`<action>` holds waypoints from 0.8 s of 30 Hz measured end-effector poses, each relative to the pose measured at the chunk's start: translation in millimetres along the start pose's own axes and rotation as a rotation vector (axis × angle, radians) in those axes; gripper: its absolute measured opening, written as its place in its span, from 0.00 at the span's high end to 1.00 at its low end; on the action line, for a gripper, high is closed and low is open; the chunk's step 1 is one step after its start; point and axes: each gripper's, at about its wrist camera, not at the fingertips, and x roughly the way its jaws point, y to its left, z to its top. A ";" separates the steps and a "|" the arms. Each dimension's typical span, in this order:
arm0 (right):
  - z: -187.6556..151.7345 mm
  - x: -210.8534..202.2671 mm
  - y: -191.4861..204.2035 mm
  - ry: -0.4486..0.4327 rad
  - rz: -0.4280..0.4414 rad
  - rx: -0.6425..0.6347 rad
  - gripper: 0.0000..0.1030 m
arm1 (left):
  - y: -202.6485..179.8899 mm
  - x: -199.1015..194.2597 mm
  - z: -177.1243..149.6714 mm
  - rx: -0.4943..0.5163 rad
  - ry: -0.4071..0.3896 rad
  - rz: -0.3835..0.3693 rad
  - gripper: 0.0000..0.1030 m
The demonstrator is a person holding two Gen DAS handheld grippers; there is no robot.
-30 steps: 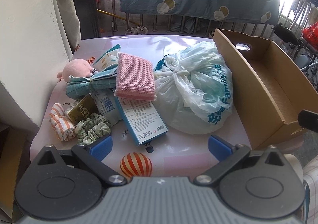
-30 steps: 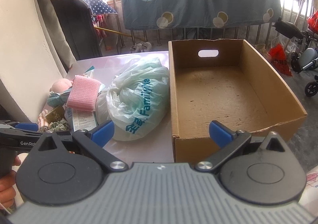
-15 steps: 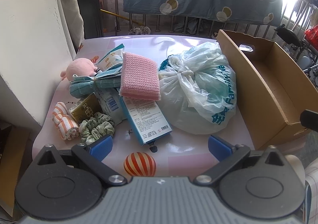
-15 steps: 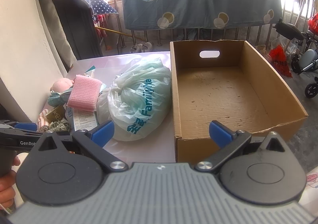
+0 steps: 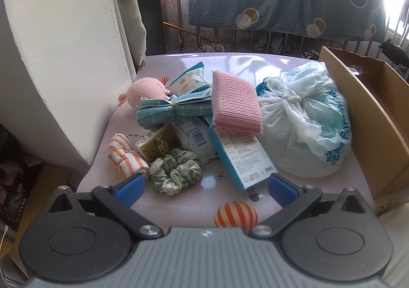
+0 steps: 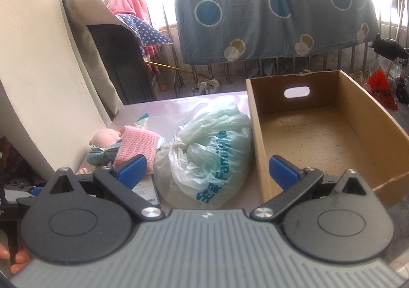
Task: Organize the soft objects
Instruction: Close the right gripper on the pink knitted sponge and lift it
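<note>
On the pale pink table lies a heap: a pink plush toy, a teal cloth bundle, a pink knitted pad, a green scrunchie, an orange-striped rolled cloth, a knotted plastic bag and an orange-striped ball. My left gripper hovers open at the near edge, just in front of the scrunchie, holding nothing. My right gripper is open and empty above the plastic bag, beside the cardboard box.
A blue-edged carton, a gold packet and wipe packs lie among the soft things. The box holds nothing. A cream wall flanks the table's left. A blue sheet hangs on railings behind.
Both grippers have moved forward and left toward the pile, so the objects look nearer. The scrunchie now sits just ahead of the left fingers. Both stay open; nothing on the table has moved.
</note>
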 end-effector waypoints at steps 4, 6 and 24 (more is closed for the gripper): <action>13.4 26.7 14.5 -0.011 0.119 0.033 0.01 | 20.8 2.3 9.1 -0.021 -0.075 -0.028 0.00; 21.0 44.9 20.7 -0.003 0.175 0.058 0.01 | 27.3 3.7 16.0 -0.029 -0.114 -0.051 0.01; 26.3 250.2 53.6 0.303 0.322 0.186 0.49 | 6.8 111.1 79.5 0.044 -0.051 -0.286 0.44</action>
